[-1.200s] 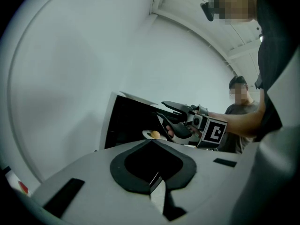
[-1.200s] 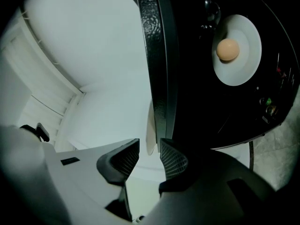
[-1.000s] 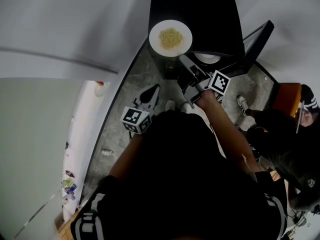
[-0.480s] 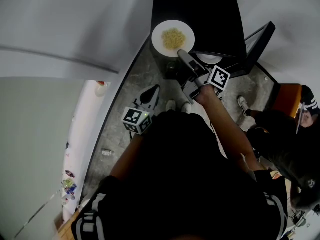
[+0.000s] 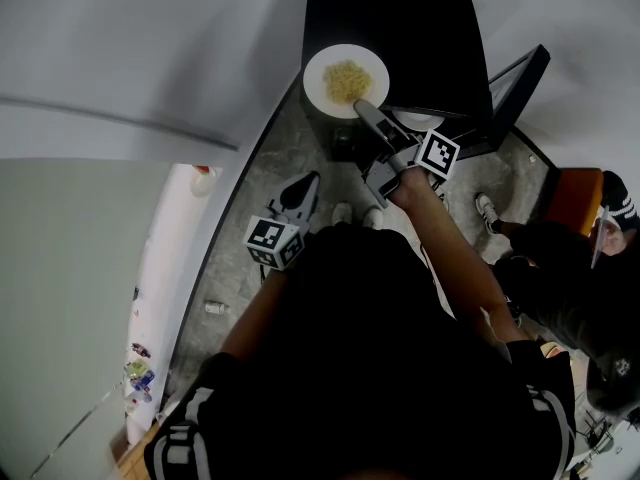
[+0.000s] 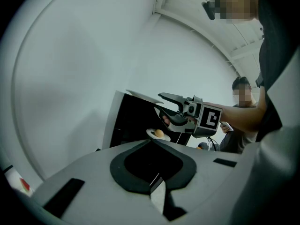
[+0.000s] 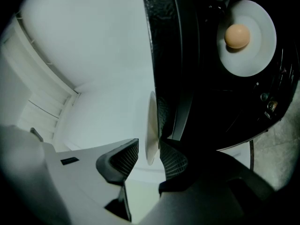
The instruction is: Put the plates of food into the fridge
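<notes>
**Noodle plate held at the fridge's front left corner**

The right gripper (image 7: 149,157) has its jaws clamped on the rim of a white plate of yellow food (image 5: 346,79). It holds the plate at the front left corner of the black fridge's (image 5: 420,28) top, and the plate's edge reaches past the left side. The fridge door (image 5: 520,83) stands open on the right. Inside the fridge, a second white plate (image 7: 247,37) carries one round tan piece of food (image 7: 236,35). The left gripper (image 5: 305,186) hangs low, well apart from the fridge. Its jaws are pressed together with nothing between them. Another person (image 5: 575,268) is over at the right.
</notes>
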